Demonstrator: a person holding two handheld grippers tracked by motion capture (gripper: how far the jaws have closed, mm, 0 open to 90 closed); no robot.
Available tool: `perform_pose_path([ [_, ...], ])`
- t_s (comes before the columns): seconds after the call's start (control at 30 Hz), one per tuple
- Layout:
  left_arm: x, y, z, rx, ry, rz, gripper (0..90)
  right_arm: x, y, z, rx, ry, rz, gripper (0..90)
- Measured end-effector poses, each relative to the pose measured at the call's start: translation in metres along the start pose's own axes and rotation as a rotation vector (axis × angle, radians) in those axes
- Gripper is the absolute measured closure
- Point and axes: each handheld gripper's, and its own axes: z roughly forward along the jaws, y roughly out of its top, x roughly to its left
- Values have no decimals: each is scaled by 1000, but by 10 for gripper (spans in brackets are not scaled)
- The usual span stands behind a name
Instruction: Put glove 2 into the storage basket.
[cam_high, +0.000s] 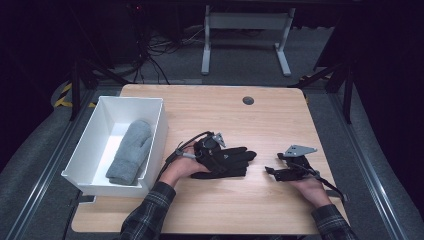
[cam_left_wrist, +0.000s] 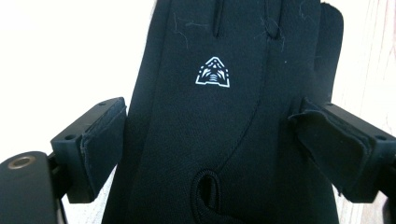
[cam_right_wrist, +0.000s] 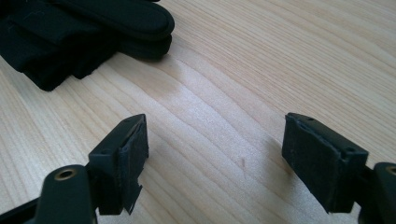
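White bin sits at the table's left edge, well apart from both grippers; one grey mitten lies inside it. Left gripper is over the cuff end of the black gloves — in the left gripper view its jaws stand spread, one pad on each side of the glove, the left pad at the fabric's edge, the right pad just beside it; not clenched, and whether they press the fabric I cannot tell. Glove back faces up, white triangular logo ahead of the jaws. The glove fingers appear stacked in two layers, so likely two black gloves. Bare wood lies between the glove fingertips and the right gripper. Right gripper's jaws are released and wide, bare table between them, glove fingertips ahead and to their left — near, not touching. Surface: light wood-grain table, open room at its far half; dark floor, cables and a white desk frame beyond.
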Motion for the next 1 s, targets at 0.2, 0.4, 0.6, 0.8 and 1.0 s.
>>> perform_pose_path([
  [0.2,0,-2,0,10,-22,-8,156,0,0,0,0,0,0,233],
  [0.4,-3,-5,-3,-2,-66,18,355,0,0,0,0,0,0,233],
  [0.6,-6,-1,-7,32,-148,-44,635,0,0,0,0,0,0,233],
  [0.8,-10,6,-12,45,-132,-92,667,0,0,0,0,0,0,233],
  [1.0,-18,17,-32,7,-83,-130,668,0,0,0,1,0,1,233],
])
